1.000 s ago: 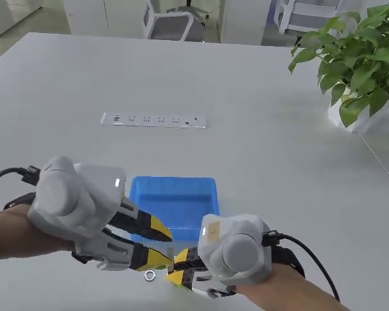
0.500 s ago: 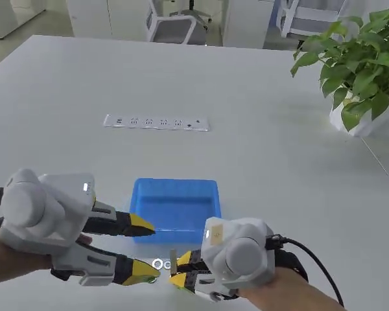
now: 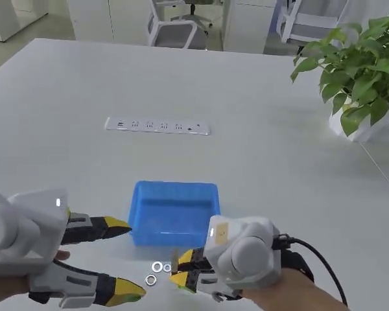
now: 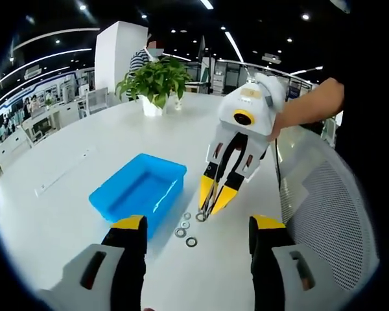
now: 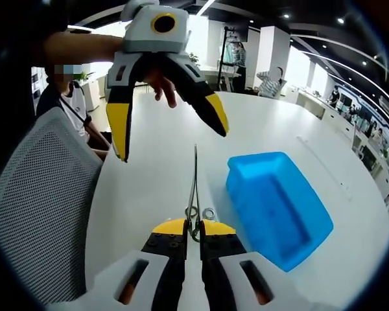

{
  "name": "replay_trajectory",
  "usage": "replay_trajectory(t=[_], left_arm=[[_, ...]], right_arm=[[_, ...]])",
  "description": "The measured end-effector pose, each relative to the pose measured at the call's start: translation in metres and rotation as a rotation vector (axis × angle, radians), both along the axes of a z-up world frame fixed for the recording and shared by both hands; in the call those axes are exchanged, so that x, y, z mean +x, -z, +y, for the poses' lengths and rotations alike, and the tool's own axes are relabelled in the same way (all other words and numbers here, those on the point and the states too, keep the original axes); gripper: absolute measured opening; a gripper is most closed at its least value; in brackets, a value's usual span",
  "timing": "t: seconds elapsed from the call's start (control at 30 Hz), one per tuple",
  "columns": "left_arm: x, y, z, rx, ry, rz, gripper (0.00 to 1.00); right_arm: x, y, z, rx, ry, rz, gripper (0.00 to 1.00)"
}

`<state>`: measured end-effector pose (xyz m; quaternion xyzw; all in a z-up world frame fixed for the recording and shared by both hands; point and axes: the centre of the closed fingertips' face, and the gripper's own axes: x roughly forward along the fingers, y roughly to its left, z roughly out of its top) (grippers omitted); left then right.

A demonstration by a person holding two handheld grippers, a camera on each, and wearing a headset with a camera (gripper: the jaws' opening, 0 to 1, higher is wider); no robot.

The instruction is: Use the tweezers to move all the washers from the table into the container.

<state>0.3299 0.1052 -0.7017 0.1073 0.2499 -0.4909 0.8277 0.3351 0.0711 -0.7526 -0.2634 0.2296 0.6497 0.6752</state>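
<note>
Three small metal washers [image 3: 157, 266] lie on the white table just in front of the blue container [image 3: 175, 210]. My right gripper [image 3: 180, 269] is shut on thin tweezers [image 3: 174, 260], whose tips point at the washers [image 5: 209, 213] in the right gripper view, right beside them. The tweezers [image 5: 194, 188] run forward from the shut jaws. My left gripper [image 3: 124, 259] stands open and holds nothing, to the left of the washers [image 4: 180, 231]. In the left gripper view the right gripper [image 4: 215, 194] faces me, with the container [image 4: 139, 191] on the left.
A white power strip [image 3: 157, 126] lies beyond the container. A potted plant [image 3: 360, 71] stands at the far right by the table's edge. Office chairs stand past the far edge. A mesh chair back [image 5: 45, 194] is close to the near edge.
My left gripper has drawn back to the left and nearer to me, away from the right gripper, which uncovers the washers. The right gripper with the tweezers has hardly moved.
</note>
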Motion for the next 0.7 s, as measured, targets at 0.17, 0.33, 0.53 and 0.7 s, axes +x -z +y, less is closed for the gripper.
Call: replay_trajectory(t=[0.17,0.33,0.53,0.7], left_arm=[[-0.001,0.001,0.004,0.003,-0.026,-0.001,0.75],[0.001,0.001,0.006,0.005,-0.051,-0.008,0.84],[0.002,0.001,0.008,0.005,-0.078,-0.012,0.95],[0.002,-0.002,0.007,-0.007,-0.091,-0.012,0.99]], right_arm=[[0.0,-0.014,0.001,0.002,-0.019,-0.02,0.07],[0.003,-0.026,0.001,0.001,-0.026,-0.039,0.07],[0.011,-0.045,0.0,0.007,-0.033,-0.056,0.07],[0.018,-0.058,-0.001,0.022,-0.034,-0.06,0.07]])
